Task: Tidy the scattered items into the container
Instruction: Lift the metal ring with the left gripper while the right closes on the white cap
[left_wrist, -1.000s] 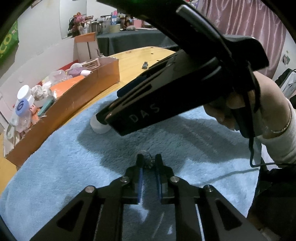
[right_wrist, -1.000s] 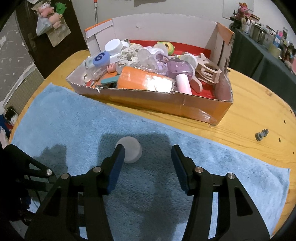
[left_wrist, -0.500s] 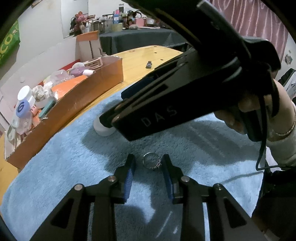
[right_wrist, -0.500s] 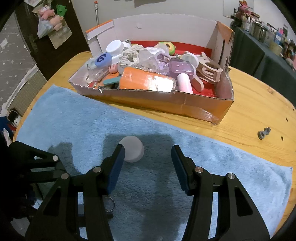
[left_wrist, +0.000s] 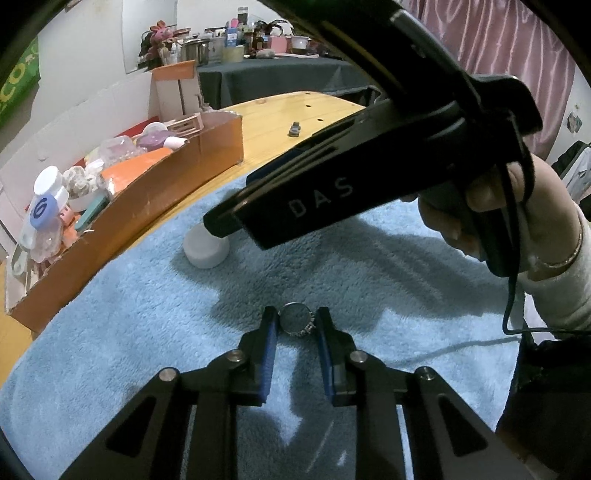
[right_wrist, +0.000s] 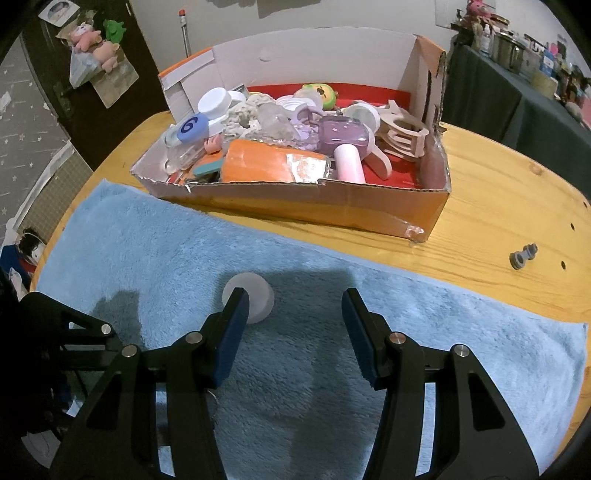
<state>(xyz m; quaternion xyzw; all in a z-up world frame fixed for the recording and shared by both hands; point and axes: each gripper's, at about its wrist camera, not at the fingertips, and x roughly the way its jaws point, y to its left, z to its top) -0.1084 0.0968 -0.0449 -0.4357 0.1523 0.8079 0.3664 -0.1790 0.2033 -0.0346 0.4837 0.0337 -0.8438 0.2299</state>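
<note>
A small metal ring (left_wrist: 295, 319) lies on the blue towel (left_wrist: 147, 332) between the tips of my left gripper (left_wrist: 295, 325), whose jaws stand a little apart on either side of it. My right gripper (right_wrist: 293, 306) is open and empty above the towel (right_wrist: 443, 332). A white round cap (right_wrist: 255, 295) sits just beyond its left finger (right_wrist: 232, 325) and also shows in the left wrist view (left_wrist: 205, 251). The cardboard box (right_wrist: 332, 210) holds several items and shows in the left wrist view too (left_wrist: 129, 218).
The box stands on a wooden table (right_wrist: 498, 214) past the towel's far edge. A small grey bolt (right_wrist: 522, 255) lies on the wood to the right, also in the left wrist view (left_wrist: 293, 130). A dark cluttered table (left_wrist: 277, 74) stands behind.
My left gripper opened from shut around the ring, then narrowed a little around it. The ring now lies flat between the tips. My right gripper moved slightly toward the white cap.
</note>
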